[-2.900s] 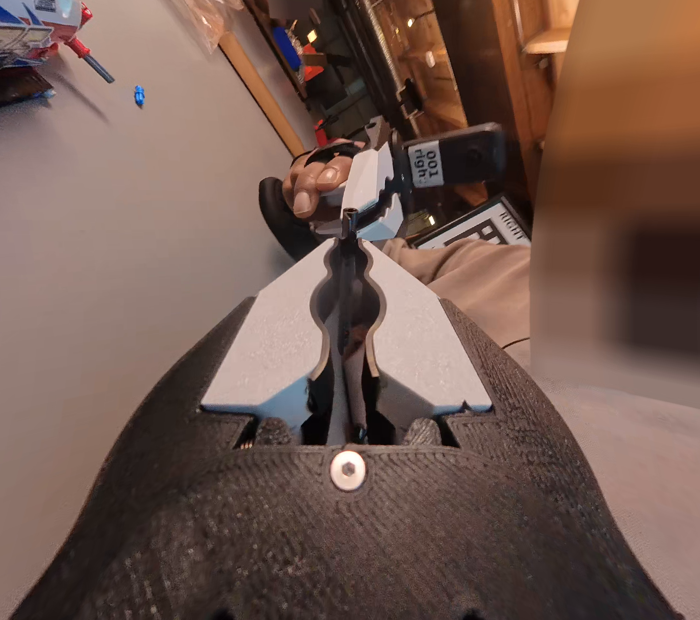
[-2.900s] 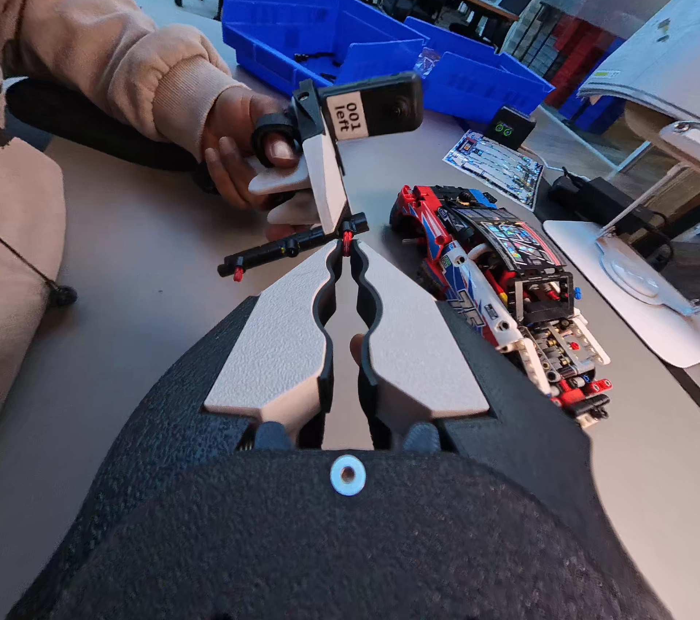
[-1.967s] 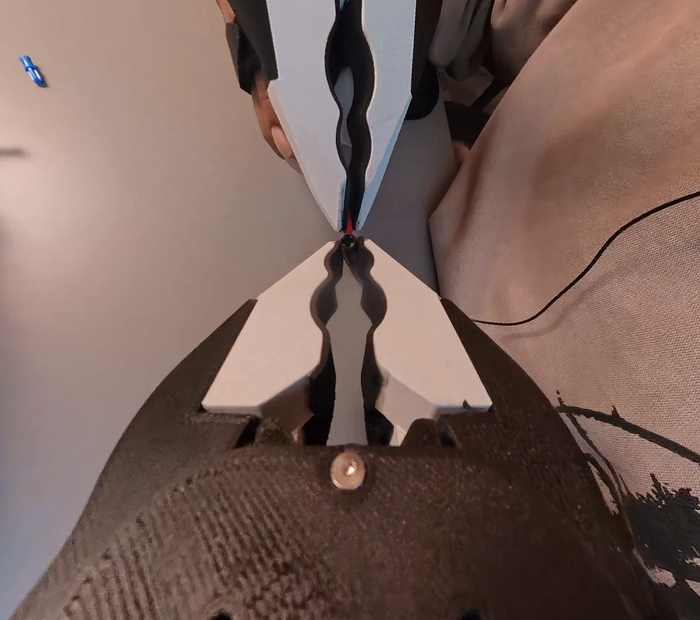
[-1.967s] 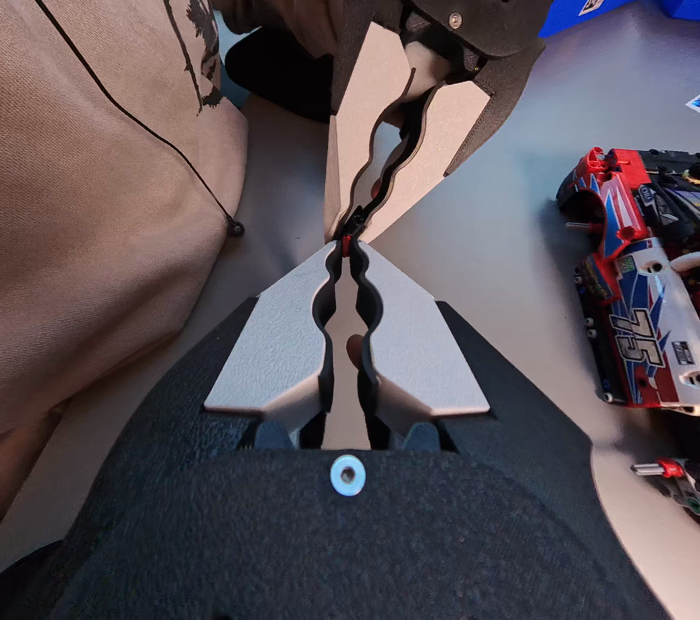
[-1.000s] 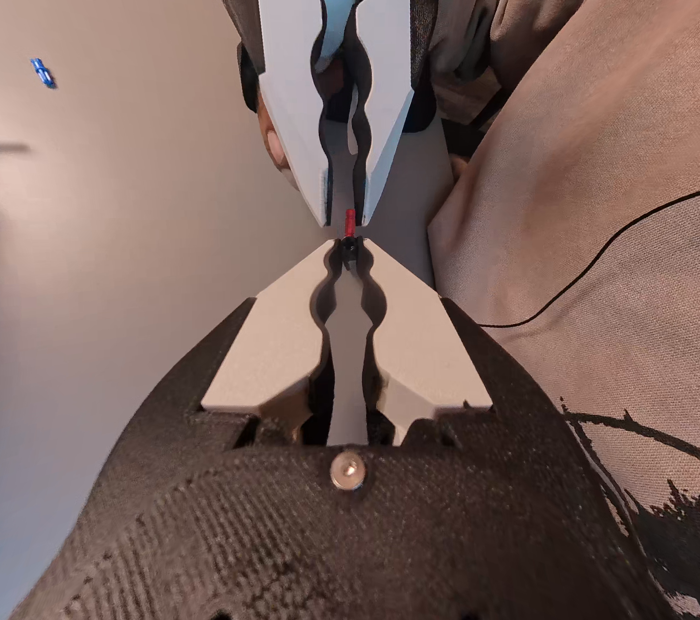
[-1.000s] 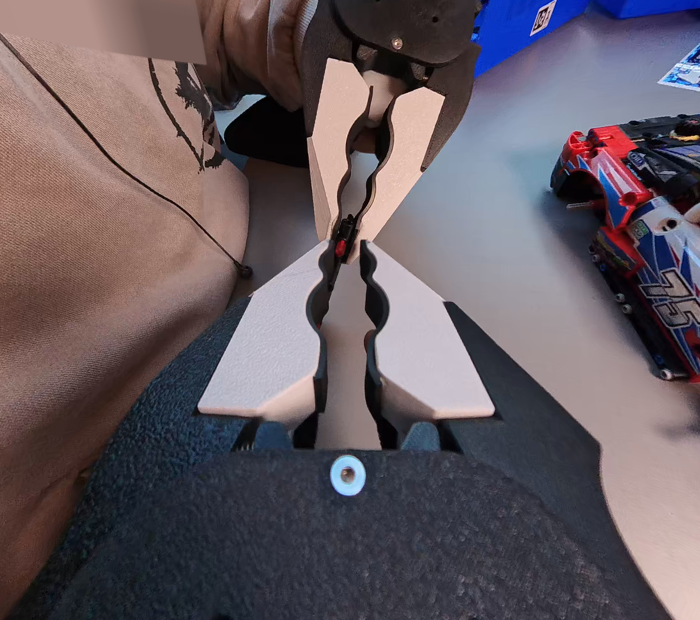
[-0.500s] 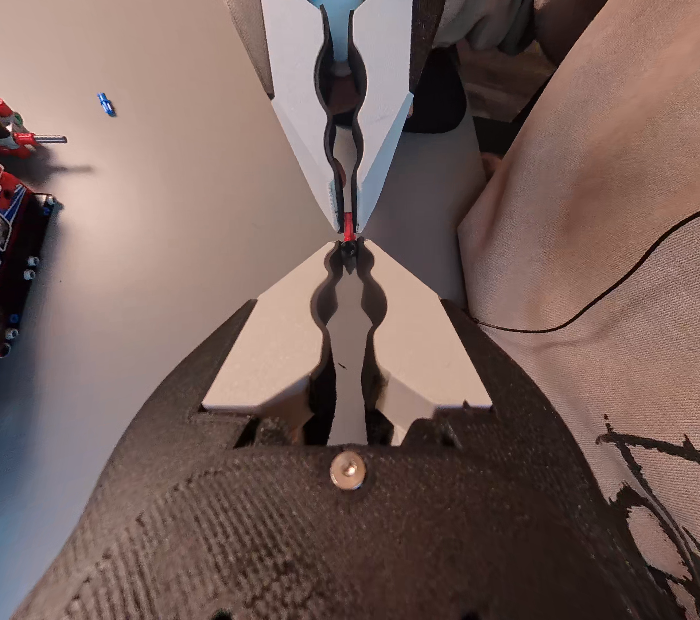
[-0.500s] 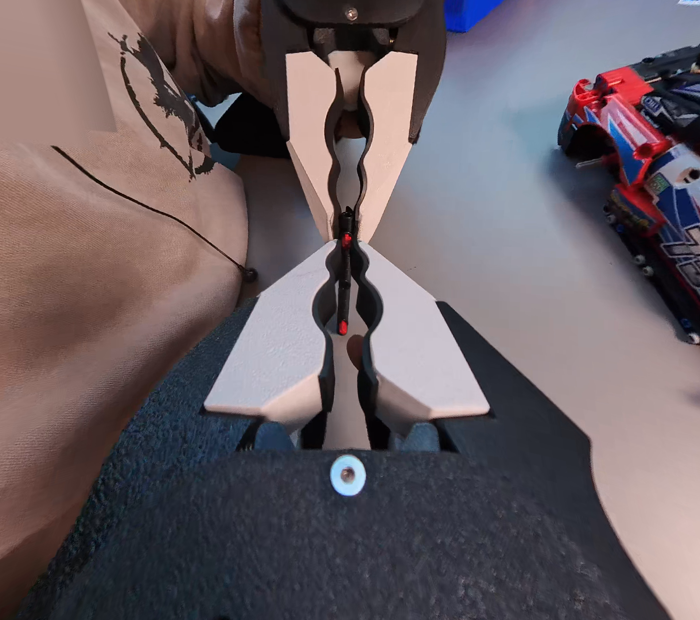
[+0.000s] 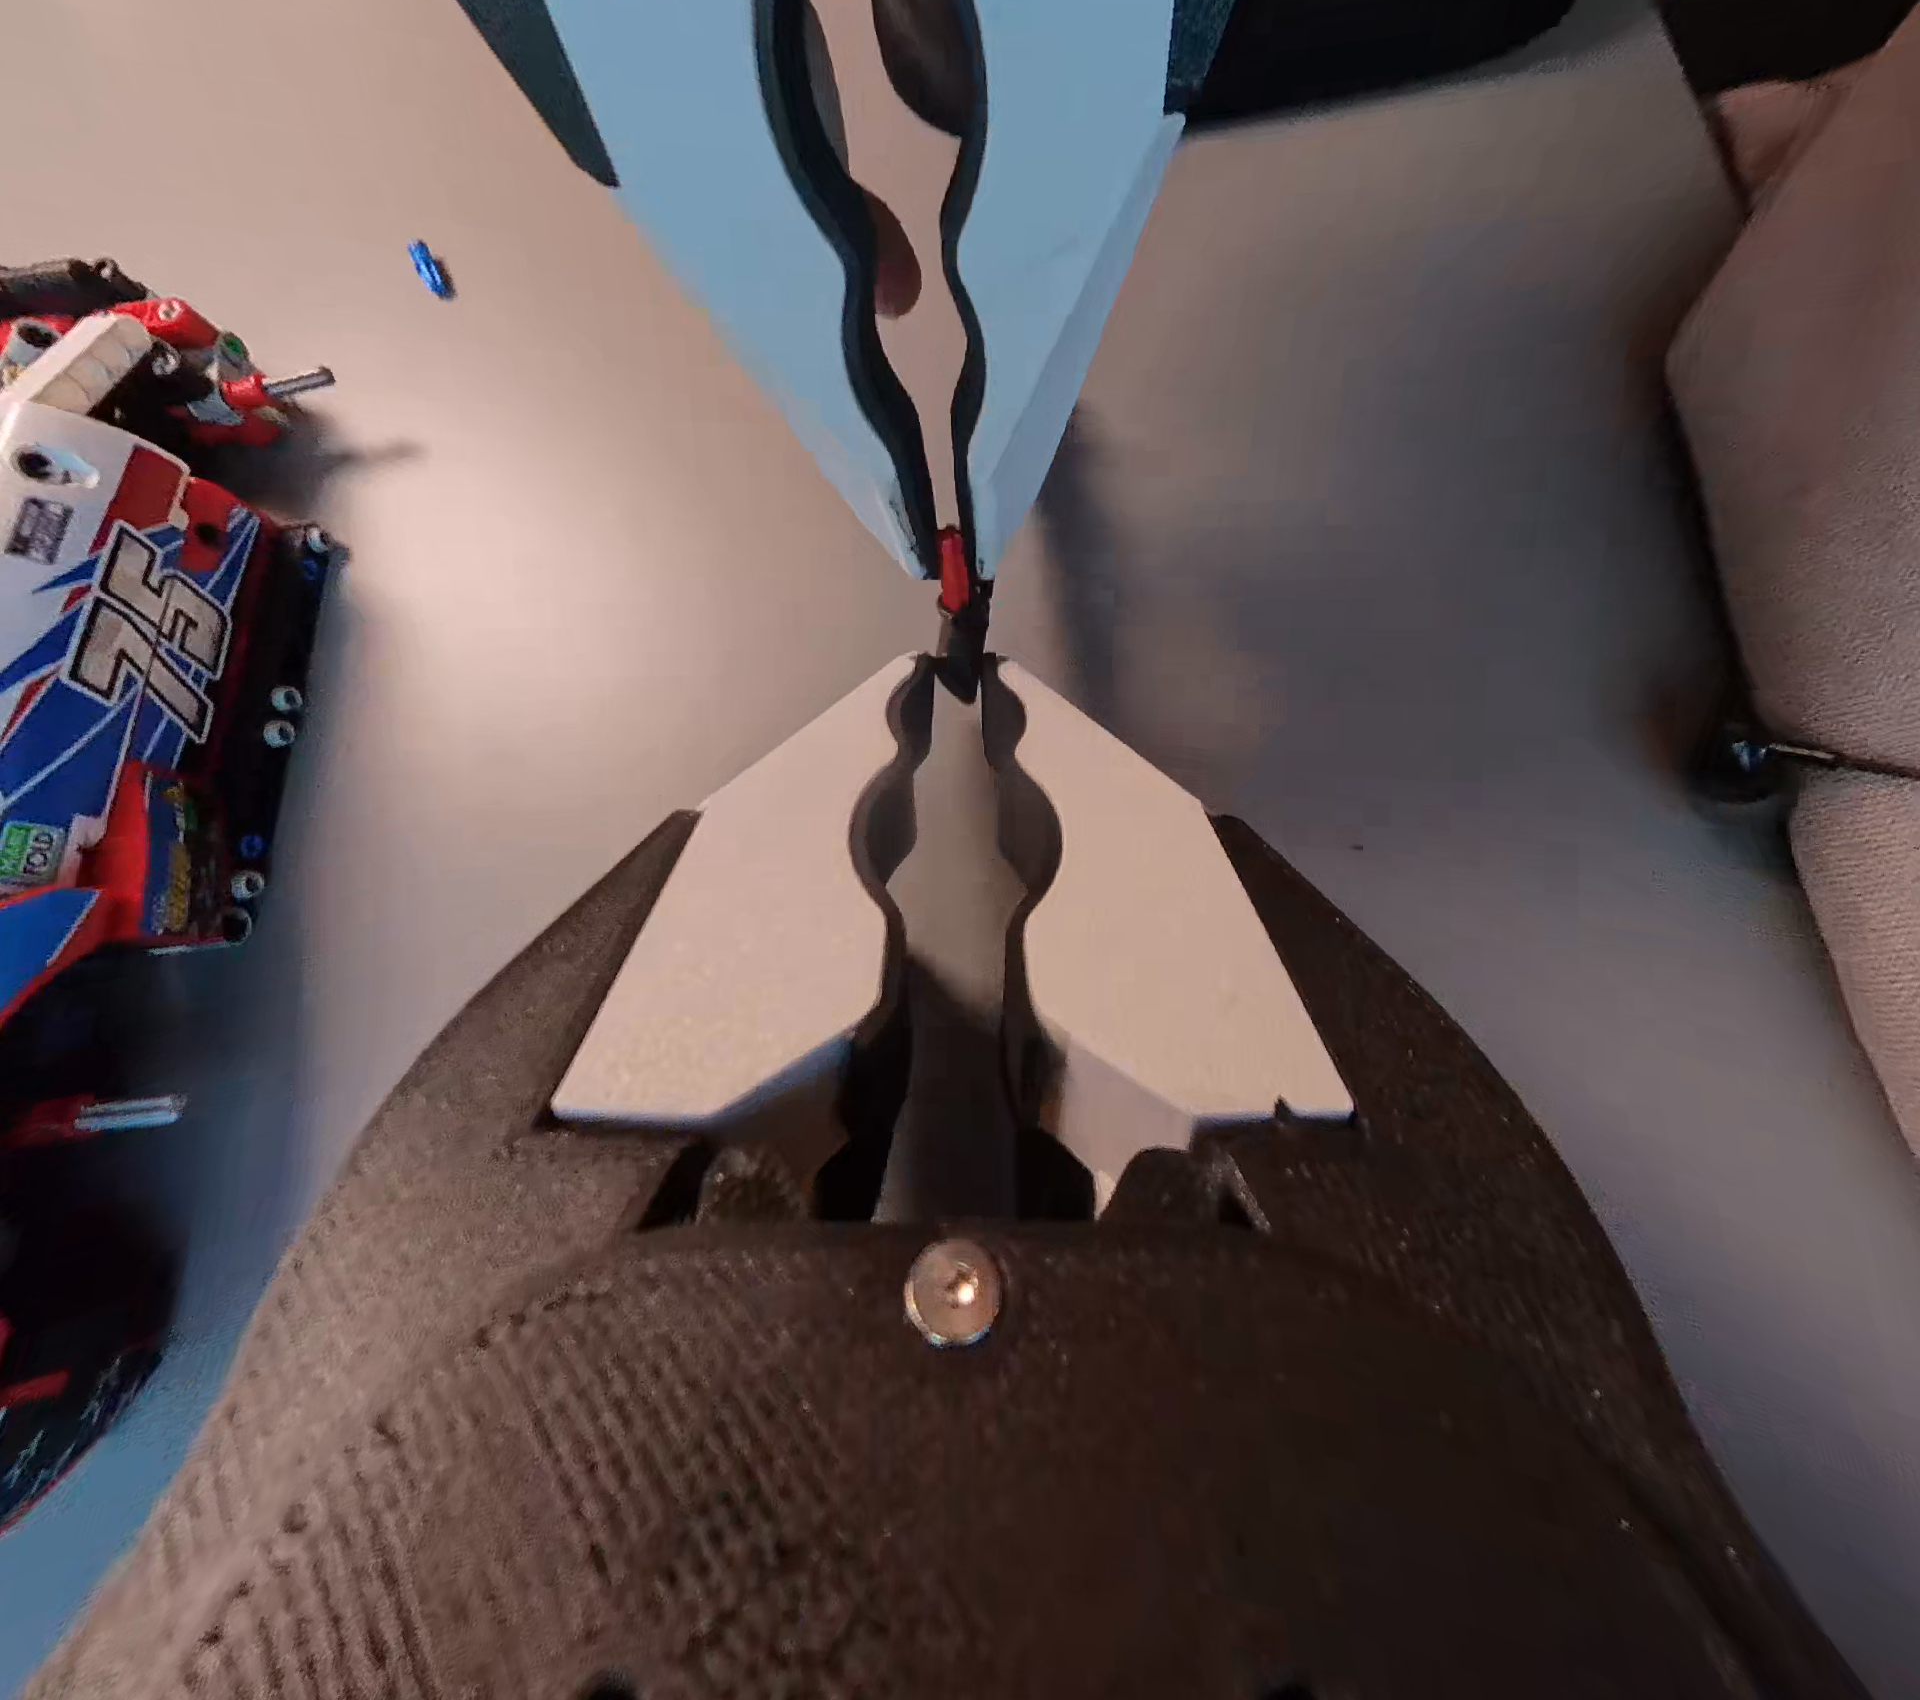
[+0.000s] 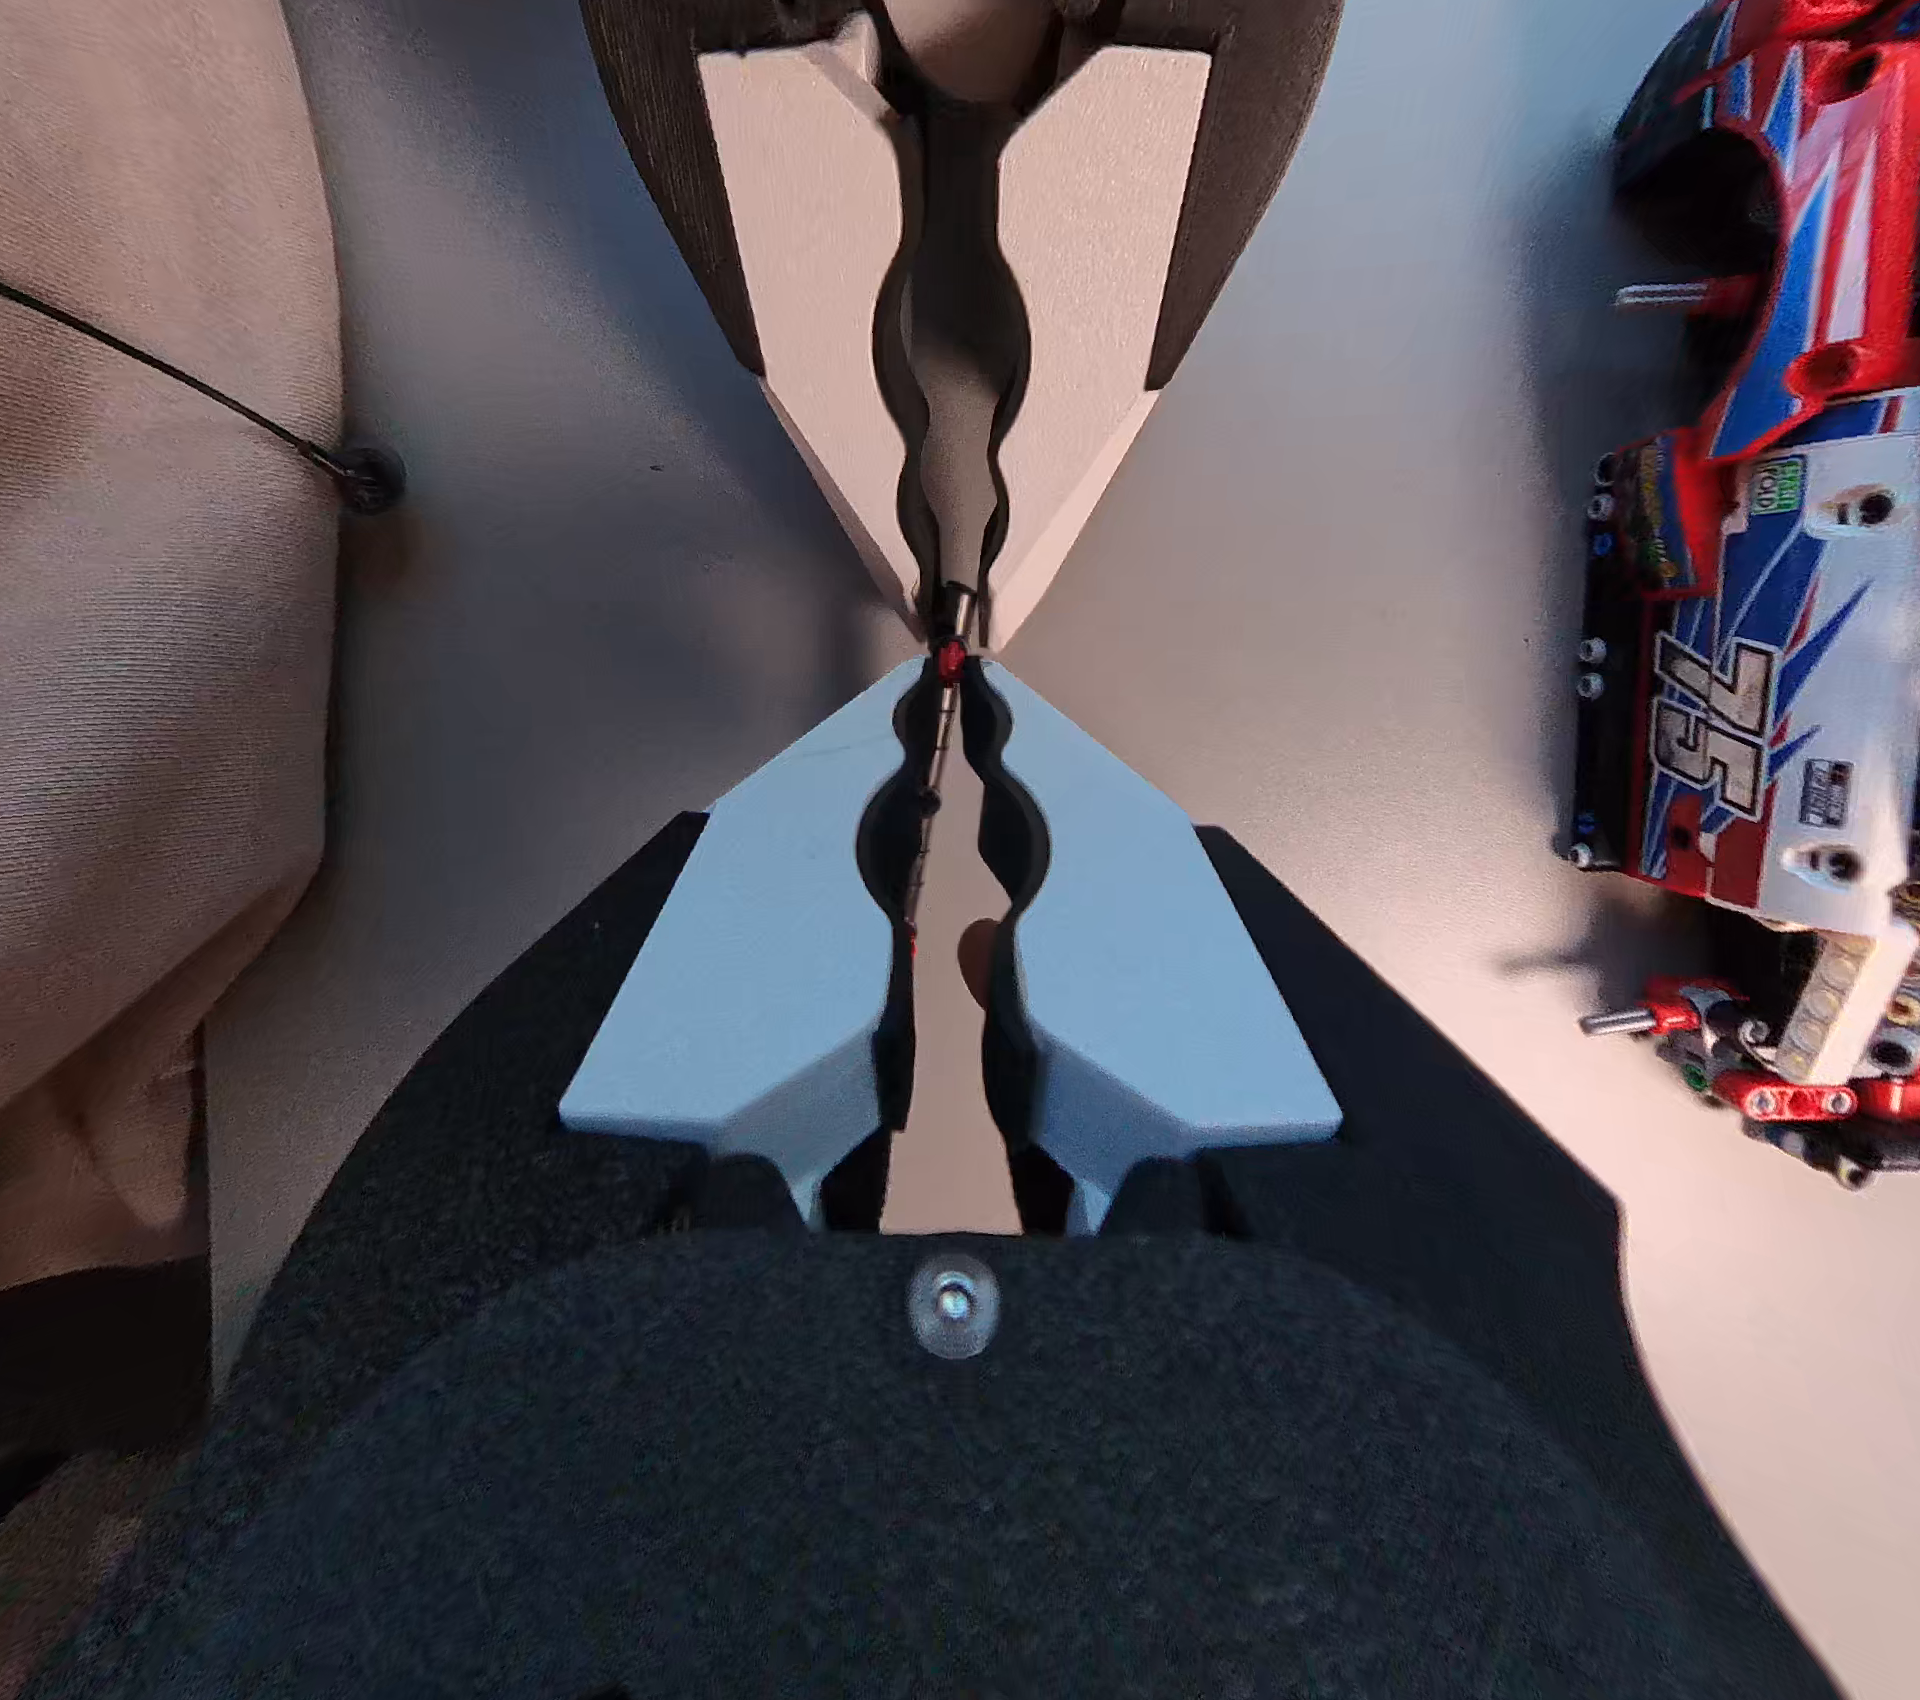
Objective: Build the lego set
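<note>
Grippers tip to tip above the grey tabletop (image 9: 520, 611), fingers aimed at each other. Left gripper (image 9: 951, 663) fingers nearly closed, pinching the black end of a thin axle piece (image 9: 954, 611); right gripper (image 9: 954, 554) comes in from the top of the left wrist view, fingers narrow, clamped on the piece's red end. In the right wrist view the right gripper (image 10: 948, 663) holds the red collar at its tips, and the black axle (image 10: 930, 777) runs back between its fingers, tilted slightly left, small red tip at its near end. Left gripper (image 10: 954, 611) grips the far end. Long axis lies along the line joining both grippers. Red-white-blue lego car (image 10: 1766, 611) lies on the tabletop to the right, well apart; a small blue pin (image 9: 429, 268) lies loose near its front end. Beige sleeve (image 10: 135, 507) at left edge.
</note>
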The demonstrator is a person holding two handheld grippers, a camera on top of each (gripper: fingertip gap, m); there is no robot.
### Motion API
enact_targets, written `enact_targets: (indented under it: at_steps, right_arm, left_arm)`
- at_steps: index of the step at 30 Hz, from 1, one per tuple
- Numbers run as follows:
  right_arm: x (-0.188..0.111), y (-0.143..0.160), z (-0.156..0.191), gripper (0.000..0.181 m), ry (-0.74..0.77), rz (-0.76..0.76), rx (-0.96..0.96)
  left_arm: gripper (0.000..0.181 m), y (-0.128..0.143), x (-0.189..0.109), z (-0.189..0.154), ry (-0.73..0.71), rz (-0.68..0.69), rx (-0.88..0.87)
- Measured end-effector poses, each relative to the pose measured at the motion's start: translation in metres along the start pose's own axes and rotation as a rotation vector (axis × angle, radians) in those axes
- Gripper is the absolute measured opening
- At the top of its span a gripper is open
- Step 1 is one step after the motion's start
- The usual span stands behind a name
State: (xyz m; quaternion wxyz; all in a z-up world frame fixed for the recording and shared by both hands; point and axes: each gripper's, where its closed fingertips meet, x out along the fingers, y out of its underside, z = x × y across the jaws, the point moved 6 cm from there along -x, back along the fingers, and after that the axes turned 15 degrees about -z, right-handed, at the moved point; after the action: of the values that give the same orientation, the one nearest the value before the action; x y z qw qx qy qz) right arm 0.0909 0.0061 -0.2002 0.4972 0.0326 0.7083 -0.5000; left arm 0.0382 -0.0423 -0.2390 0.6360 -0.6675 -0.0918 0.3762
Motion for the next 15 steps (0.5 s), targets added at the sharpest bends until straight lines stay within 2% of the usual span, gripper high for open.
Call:
enact_targets:
  at_steps: [5, 10, 15]
  right_arm:
    - [0.011, 0.001, 0.002, 0.002, -0.011, 0.083, 0.007]
    - [0.018, 0.001, 0.008, 0.002, 0.018, 0.127, 0.038]
    - [0.018, 0.001, 0.009, 0.001, 0.054, 0.164, 0.088]
  left_arm:
    - [0.007, 0.003, -0.007, -0.001, -0.008, -0.022, -0.040]
    - [0.014, 0.006, -0.002, -0.005, 0.030, 0.023, -0.014]
    - [0.007, 0.006, 0.002, -0.005, 0.031, 0.029, 0.041]
